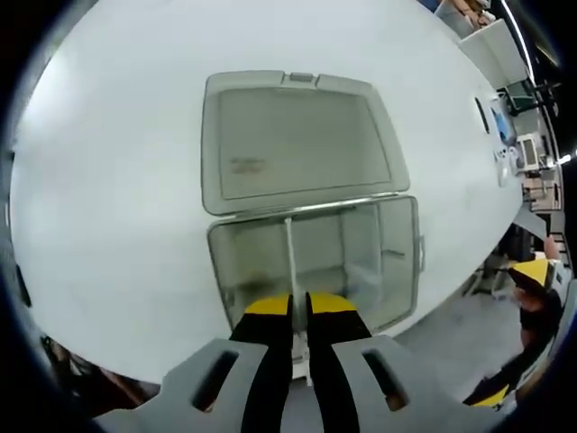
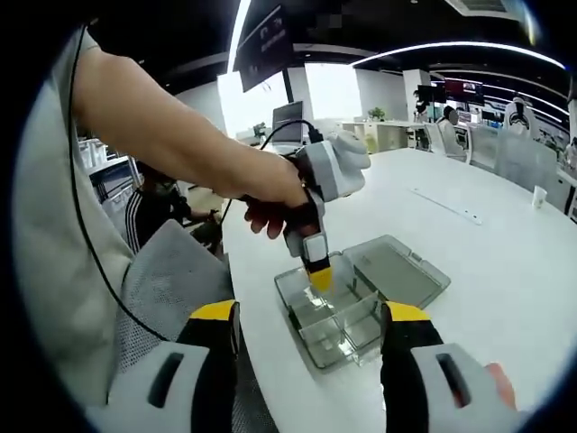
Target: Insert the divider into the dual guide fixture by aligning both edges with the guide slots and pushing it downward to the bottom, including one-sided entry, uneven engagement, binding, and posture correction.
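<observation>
I read the left claw (image 1: 298, 311) as pressed together on the top edge of the divider (image 1: 290, 257), a thin clear panel standing upright inside the open transparent box, which serves as the guide fixture (image 1: 404, 262). In the left gripper view the divider runs straight ahead of the jaws, its long axis across the box from the near wall toward the hinge side, and the flat lid (image 1: 297, 140) lies open beyond on the white tabletop (image 1: 108, 180). The coming move turns on this: the divider sits directly beneath the claw, so the push goes straight down along the slots. I cannot tell whether both edges are seated evenly.

In the right gripper view the left claw (image 2: 317, 278) points steeply downward into the fixture (image 2: 311, 343), the person's hand (image 2: 270, 203) gripping from above. The right claw (image 2: 311, 336) stands spread wide, holding nothing, short of the fixture, farther from the divider than the left
</observation>
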`<state>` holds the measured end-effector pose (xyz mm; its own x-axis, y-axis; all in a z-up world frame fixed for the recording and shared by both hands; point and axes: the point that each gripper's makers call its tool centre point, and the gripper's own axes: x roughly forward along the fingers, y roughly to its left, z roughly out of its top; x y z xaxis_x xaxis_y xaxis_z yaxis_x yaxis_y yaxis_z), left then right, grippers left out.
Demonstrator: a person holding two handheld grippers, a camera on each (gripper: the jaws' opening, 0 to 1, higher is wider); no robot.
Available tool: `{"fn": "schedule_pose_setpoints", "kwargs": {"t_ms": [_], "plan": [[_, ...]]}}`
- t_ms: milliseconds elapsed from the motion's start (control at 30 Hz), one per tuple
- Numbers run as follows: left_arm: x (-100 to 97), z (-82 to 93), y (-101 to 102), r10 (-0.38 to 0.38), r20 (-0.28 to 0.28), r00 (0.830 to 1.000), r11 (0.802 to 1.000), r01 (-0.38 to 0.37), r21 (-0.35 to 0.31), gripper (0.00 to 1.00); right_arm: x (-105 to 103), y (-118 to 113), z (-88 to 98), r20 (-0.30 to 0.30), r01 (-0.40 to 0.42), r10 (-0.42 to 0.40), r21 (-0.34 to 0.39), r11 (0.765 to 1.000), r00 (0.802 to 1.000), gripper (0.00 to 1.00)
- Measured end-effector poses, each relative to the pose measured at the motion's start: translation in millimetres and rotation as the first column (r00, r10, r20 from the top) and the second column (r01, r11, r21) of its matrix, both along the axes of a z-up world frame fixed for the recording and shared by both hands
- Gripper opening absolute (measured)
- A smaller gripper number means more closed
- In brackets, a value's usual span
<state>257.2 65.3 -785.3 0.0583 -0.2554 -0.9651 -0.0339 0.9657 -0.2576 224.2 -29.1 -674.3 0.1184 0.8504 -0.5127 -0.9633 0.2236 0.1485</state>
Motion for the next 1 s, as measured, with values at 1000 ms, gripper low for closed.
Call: {"fn": "schedule_pose_setpoints", "kwargs": {"t_ms": [1000], "plan": [[0.6,-1.3,-3.1,-0.150,-0.041,0.988,0.981,0.154,0.117,0.02,1.1,-1.5,0.3,0.002,0.001,-0.001,-0.007,1.000,1.000,0.61]]}}
